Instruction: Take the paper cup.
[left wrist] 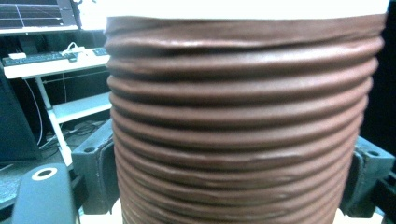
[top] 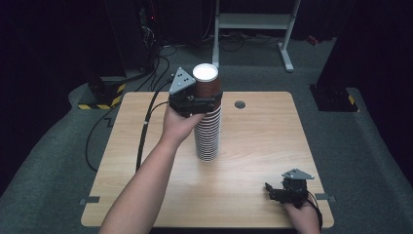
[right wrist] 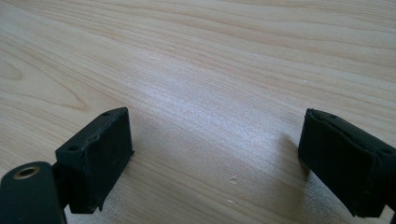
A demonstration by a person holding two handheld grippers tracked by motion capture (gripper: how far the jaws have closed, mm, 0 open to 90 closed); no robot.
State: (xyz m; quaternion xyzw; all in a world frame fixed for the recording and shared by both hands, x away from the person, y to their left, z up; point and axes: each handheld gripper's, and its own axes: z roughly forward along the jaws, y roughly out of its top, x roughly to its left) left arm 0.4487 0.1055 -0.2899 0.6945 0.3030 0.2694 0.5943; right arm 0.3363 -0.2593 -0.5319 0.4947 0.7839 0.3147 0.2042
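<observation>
A tall stack of white paper cups with dark striped rims (top: pixel 208 139) stands upright in the middle of the wooden table (top: pixel 263 141). On top sits a brown ribbed cup (top: pixel 206 87) with a white inside. My left gripper (top: pixel 197 102) is at the top of the stack, its jaws pressed against both sides of that brown cup (left wrist: pixel 243 126). One black finger (left wrist: pixel 95 172) touches the cup's left wall and the other touches its right wall. My right gripper (top: pixel 280 191) rests low at the table's front right corner. It is open (right wrist: pixel 215 158) with bare wood between its jaws.
A round cable hole (top: pixel 239 104) lies in the tabletop behind the stack. Beyond the table stand a white metal frame (top: pixel 253 22) and a base with yellow-black stripes (top: pixel 102 97) on the floor. A desk with a keyboard (left wrist: pixel 51 58) is in the background.
</observation>
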